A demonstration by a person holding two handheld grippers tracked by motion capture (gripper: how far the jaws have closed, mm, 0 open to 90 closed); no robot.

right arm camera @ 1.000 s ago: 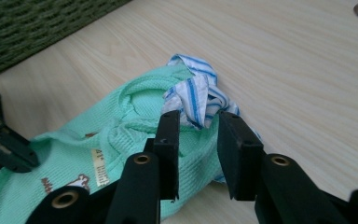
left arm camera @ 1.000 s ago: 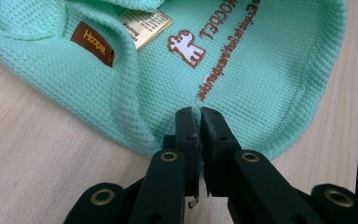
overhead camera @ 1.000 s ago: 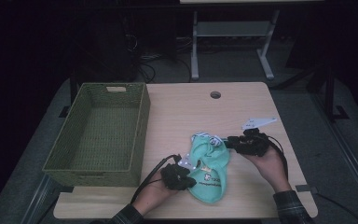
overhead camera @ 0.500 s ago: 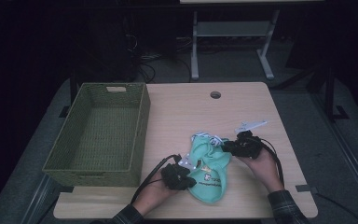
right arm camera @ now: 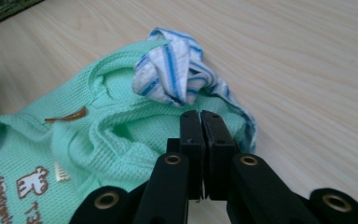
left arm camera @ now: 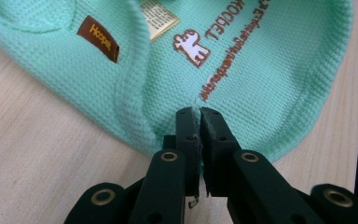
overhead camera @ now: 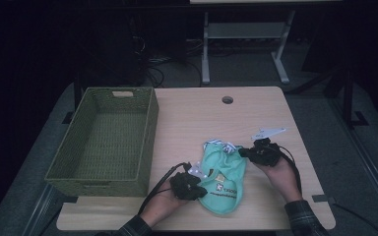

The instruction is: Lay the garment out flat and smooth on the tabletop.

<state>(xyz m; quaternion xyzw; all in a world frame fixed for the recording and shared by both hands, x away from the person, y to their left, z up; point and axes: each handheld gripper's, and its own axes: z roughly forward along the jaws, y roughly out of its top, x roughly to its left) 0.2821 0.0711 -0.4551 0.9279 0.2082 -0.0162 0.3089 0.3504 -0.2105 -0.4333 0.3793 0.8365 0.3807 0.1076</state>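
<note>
A small mint-green garment (overhead camera: pixel 222 183) (left arm camera: pixel 261 70) (right arm camera: pixel 112 135) with printed lettering and a blue-striped trim (overhead camera: pixel 220 146) (right arm camera: pixel 177 74) lies crumpled on the wooden table (overhead camera: pixel 202 118) near its front edge. My left gripper (overhead camera: pixel 201 186) (left arm camera: pixel 196 111) is at the garment's left side, shut on a fold of its edge. My right gripper (overhead camera: pixel 242 152) (right arm camera: pixel 200 114) is at the garment's right side just below the striped trim. Its jaws have just been closing and now pinch green fabric between their tips.
A green woven basket (overhead camera: pixel 150 132) stands on the left part of the table. A round cable hole (overhead camera: pixel 227 100) sits near the table's far edge. Behind the table are a metal stand (overhead camera: pixel 205 54) and cables on the dark floor.
The right gripper edged slightly left onto the garment's right edge and its jaws came together there. The left gripper and the garment kept their places.
</note>
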